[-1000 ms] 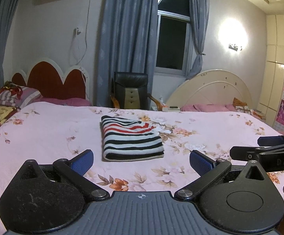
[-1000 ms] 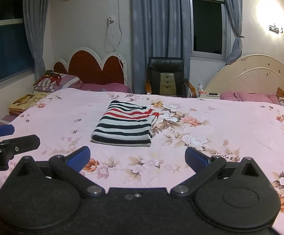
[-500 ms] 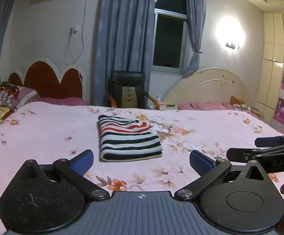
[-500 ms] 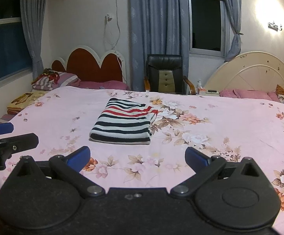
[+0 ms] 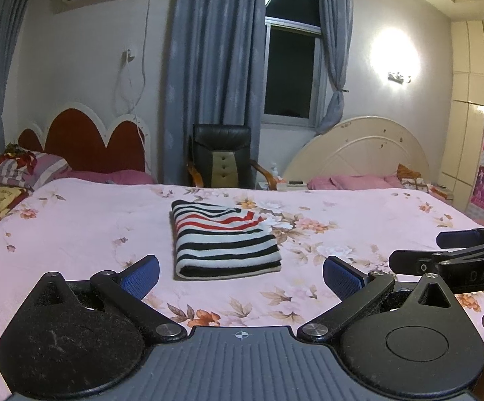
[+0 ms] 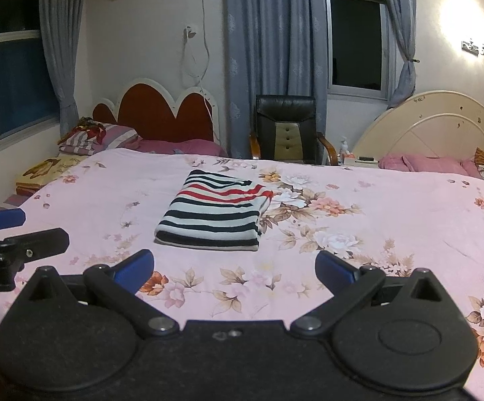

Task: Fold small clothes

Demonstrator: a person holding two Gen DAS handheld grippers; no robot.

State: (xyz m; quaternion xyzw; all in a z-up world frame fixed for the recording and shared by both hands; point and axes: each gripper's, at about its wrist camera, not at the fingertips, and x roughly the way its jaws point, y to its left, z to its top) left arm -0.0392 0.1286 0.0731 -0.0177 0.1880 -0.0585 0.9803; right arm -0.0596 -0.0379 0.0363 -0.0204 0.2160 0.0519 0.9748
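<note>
Slightly raised and drawn back since earlier frames. Both released: left hand-held gripper (image 5: 240,275), right hand-held gripper (image 6: 233,267). Folded shirt (image 5: 223,239) on bed (image 5: 75,230), straight ahead, long axis pointing away, roughly equidistant.

Left gripper (image 5: 241,275) and right gripper (image 6: 233,269) side by side, fingers spread wide, empty.

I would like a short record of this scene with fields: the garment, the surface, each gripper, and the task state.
garment: striped garment, folded into a flat rectangle
surface: pink floral bedspread
left gripper: open, empty, short of the garment
right gripper: open, empty, short of the garment
task state: fold looks finished
</note>
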